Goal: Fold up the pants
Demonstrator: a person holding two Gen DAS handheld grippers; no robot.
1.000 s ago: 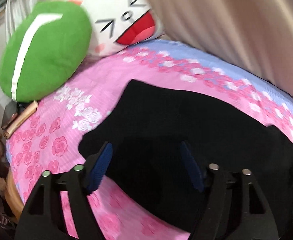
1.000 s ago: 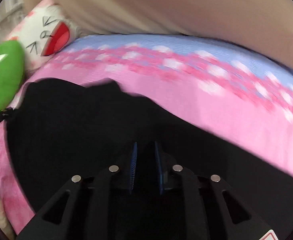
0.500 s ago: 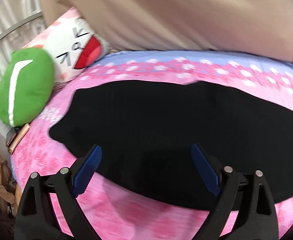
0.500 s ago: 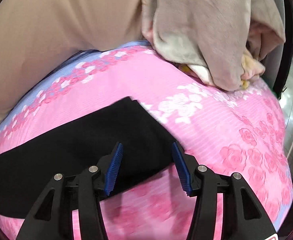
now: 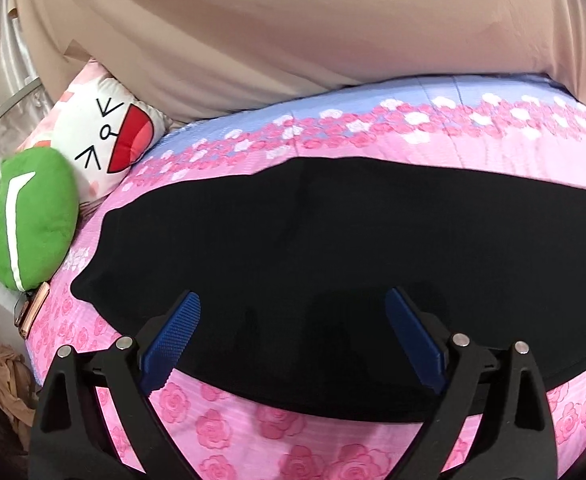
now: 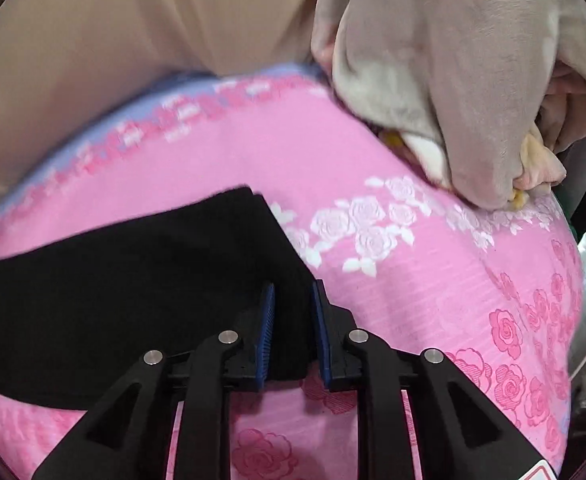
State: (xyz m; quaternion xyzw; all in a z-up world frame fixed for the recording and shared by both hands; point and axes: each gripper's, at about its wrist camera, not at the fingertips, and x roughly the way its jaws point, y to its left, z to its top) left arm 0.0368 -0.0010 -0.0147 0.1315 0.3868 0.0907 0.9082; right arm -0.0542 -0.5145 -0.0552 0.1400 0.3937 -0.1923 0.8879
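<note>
- Left wrist view: your left hand-held gripper (image 5: 293, 340) hangs over the near part of the black pants (image 5: 313, 240), its jaws spread wide and opening, with nothing pinched; the blue pads (image 5: 171, 344) stand clear of the cloth.
- The pants lie flat in a long dark band across the pink rose bedspread (image 5: 253, 432) on the bed, one end reaching toward the green plush (image 5: 33, 216).
- A white cushion with a drawn face (image 5: 109, 140) leans just behind the green plush, and a beige curtain (image 5: 293, 32) hangs along the far edge of the bed.
- Right wrist view: your right hand-held gripper (image 6: 293, 332) sits at the near right corner of the pants (image 6: 133, 280), its jaws closing with black fabric between the two blue pads (image 6: 267, 336). You cannot tell whether they already press on the cloth.
- A crumpled grey blanket (image 6: 453, 80) rests on the bedspread (image 6: 433, 300) at the far right, well apart from the pants.
</note>
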